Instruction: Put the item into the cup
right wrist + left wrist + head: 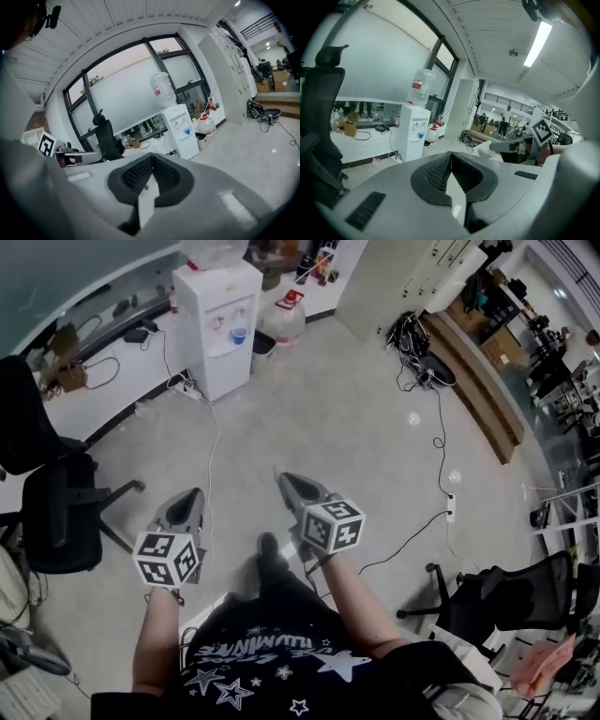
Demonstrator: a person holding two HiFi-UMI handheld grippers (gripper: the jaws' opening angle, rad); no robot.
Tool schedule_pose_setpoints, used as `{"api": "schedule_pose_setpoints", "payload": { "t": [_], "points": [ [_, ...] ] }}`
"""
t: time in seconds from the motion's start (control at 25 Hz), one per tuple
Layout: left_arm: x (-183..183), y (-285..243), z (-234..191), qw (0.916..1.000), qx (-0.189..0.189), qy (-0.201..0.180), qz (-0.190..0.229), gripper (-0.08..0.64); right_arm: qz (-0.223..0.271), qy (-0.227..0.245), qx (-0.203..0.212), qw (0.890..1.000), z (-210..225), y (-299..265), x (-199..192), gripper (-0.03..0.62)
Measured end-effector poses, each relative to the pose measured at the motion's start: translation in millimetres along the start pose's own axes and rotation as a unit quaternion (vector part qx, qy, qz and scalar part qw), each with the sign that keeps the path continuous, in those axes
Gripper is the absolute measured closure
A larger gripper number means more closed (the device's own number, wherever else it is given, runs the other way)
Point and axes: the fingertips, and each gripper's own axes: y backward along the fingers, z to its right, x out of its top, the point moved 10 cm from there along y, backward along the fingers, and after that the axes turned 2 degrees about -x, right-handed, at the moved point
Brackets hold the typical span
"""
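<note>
Cup and item are not being shown in any of the three views, so their place cannot be told.

Two handheld grippers are being held out over a pale, glossy floor (pixel 356 409). Both are being pointed toward a white water dispenser (pixel 220 324), and both are well apart from it. The left gripper (pixel 190 495) is being held almost straight in front of the dispenser. The right gripper (pixel 289 479) is being held near the left one, off toward the right side of the dispenser in the head view.

In the left gripper view, the jaws are being pressed together at their tips. Their ribbed black pads (pixel 438 171) are meeting, and nothing is being gripped between them. In the right gripper view, the jaws are likewise being held closed tip to tip, and they are empty.

An upturned clear bottle (pixel 214 251) is being carried on top of the dispenser. A clear jug with a red cap (pixel 284 320) is being kept just beside the dispenser, on its right in the head view. A white cord (pixel 208 456) is being run from the dispenser's foot across the floor toward the left gripper. A black office chair (pixel 56 512) is being seen below and to the left of the dispenser in the head view, well apart from it.
</note>
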Motion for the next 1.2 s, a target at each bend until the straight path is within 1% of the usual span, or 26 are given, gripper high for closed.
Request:
{"api": "schedule_pose_setpoints", "payload": {
  "t": [0.12,0.36,0.6,0.68,0.76,0.88,1.04,1.2],
  "points": [
    [12.5,-29.2,4.5,1.0000,0.005,0.000,-0.007,0.552,-0.008,-0.001,0.012,1.000,22.9,-14.2,16.8,0.591],
    [31.2,-77.5,10.7,0.9998,0.015,-0.004,-0.011,0.552,-0.013,-0.017,0.029,0.999,62.7,-36.1,35.0,0.591],
    [54.8,-125.3,21.5,0.9997,0.017,-0.015,-0.014,0.552,-0.014,-0.008,0.049,0.999,96.2,-52.2,61.6,0.591],
    [58.5,-139.1,28.3,0.9995,0.016,-0.022,-0.016,0.552,-0.015,-0.012,0.051,0.999,112.0,-52.2,66.3,0.591],
    [58.4,-150.8,33.2,0.9995,0.019,-0.020,-0.017,0.552,-0.016,-0.018,0.051,0.998,126.0,-52.2,70.2,0.591],
    [58.0,-161.5,35.6,0.9994,0.025,-0.012,-0.021,0.552,-0.017,-0.015,0.060,0.998,135.9,-58.8,79.1,0.591],
    [60.0,-165.0,37.5,0.9991,0.029,-0.016,-0.026,0.552,-0.022,-0.011,0.070,0.997,141.7,-67.1,84.2,0.591],
    [64.9,-162.2,22.2,0.9989,0.041,-0.003,-0.023,0.552,-0.031,-0.012,0.072,0.997,139.4,-80.5,85.7,0.591]
  ]
}}
